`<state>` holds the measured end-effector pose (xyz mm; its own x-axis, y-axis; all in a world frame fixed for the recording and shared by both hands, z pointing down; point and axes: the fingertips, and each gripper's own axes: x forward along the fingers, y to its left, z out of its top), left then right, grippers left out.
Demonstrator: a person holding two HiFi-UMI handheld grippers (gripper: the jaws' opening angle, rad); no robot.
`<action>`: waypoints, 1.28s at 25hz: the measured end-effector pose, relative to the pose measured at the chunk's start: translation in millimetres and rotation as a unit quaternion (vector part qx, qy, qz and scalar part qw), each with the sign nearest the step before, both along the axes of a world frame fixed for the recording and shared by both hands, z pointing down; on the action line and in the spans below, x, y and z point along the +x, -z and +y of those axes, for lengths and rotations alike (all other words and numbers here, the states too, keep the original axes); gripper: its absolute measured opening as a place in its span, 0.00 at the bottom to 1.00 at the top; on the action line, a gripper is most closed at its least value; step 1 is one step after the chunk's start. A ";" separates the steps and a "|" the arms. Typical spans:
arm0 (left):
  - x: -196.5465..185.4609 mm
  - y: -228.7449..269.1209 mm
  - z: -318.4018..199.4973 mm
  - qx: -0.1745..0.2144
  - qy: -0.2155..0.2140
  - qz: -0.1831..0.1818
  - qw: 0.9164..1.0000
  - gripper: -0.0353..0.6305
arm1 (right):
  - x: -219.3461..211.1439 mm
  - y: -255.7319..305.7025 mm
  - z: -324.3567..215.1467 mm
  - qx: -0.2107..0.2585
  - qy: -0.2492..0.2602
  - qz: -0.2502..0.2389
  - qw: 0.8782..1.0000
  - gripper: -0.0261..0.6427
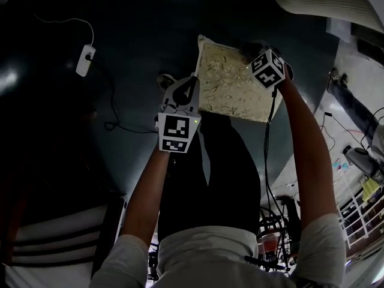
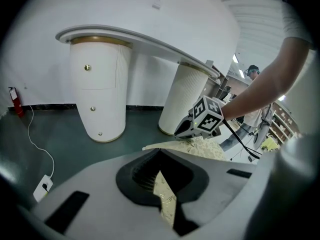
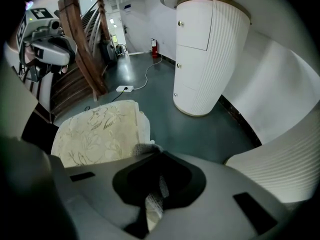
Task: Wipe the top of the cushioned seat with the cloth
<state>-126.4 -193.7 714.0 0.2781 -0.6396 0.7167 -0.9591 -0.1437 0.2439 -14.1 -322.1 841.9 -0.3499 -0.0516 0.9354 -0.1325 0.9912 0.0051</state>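
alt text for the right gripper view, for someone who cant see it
The right gripper has its jaws shut on a grey cloth at the near edge of a cream, flower-patterned cushion. The left gripper is at the cushion's far left side, and a white ribbed cabinet stands on the dark green floor to the right.

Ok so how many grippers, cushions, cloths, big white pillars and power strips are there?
Grippers: 2, the left gripper and the right gripper
Floral seat cushion: 1
Grey cloth: 1
White ribbed pedestals: 2
Power strip: 1
Total: 7
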 end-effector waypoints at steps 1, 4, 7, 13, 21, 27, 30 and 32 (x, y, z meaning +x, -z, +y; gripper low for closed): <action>-4.3 -0.7 0.7 0.000 -0.001 0.000 1.000 0.07 | -3.8 0.4 0.8 0.001 -0.003 0.000 1.000 0.06; -18.3 -4.5 2.5 -0.003 0.003 0.001 1.000 0.07 | -14.9 1.5 3.6 0.003 -0.012 0.001 1.000 0.06; -28.1 -5.1 1.0 -0.004 0.012 0.006 1.000 0.07 | -26.0 1.8 4.8 0.004 -0.019 0.000 1.000 0.06; -41.9 -4.2 2.2 -0.001 0.007 0.011 1.000 0.07 | -56.8 2.3 8.7 0.004 -0.011 -0.006 1.000 0.06; -84.5 -5.2 15.0 -0.005 0.041 0.010 0.999 0.07 | -101.6 4.9 21.1 -0.011 0.029 -0.007 1.000 0.06; -106.1 -5.4 21.4 -0.005 0.066 0.009 0.998 0.07 | -126.9 4.5 28.8 -0.011 0.053 -0.005 0.998 0.06; -110.9 -6.4 26.7 -0.006 0.069 0.010 0.998 0.07 | -140.9 3.7 35.3 -0.017 0.061 -0.011 0.998 0.06; -111.9 -5.6 30.3 -0.007 0.066 0.012 0.998 0.07 | -146.3 1.4 41.6 -0.026 0.075 -0.008 0.997 0.06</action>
<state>-238.3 -163.4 719.6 0.2088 -0.6619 0.7200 -0.9634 -0.0125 0.2679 -160.4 -280.5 840.5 -0.3653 0.0514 0.9295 0.0175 0.9987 -0.0483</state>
